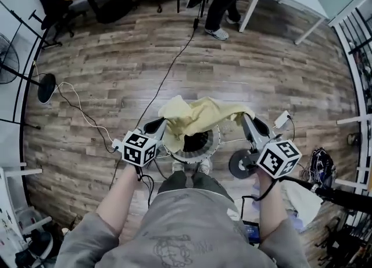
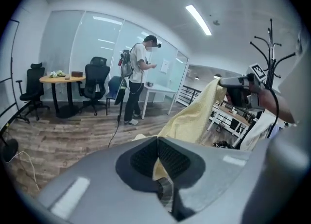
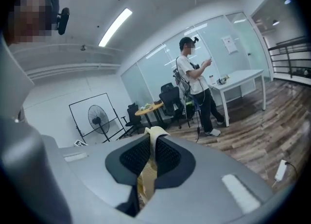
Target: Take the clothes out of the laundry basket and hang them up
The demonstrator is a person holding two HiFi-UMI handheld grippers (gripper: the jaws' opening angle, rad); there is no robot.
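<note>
Jaws of left gripper [image 1: 160,126] and right gripper [image 1: 249,122] clamp opposite edges of the yellow garment [image 1: 200,115] above the rim of the basket [image 1: 214,145] (probably spreading it to hang).

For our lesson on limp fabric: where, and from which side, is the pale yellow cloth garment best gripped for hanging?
Along its upper edge at two spread points, one from each side, as the left gripper and right gripper, both shut on the pale yellow cloth garment, do now. It is limp and sags between them, so one central pinch would probably bunch it.
</note>
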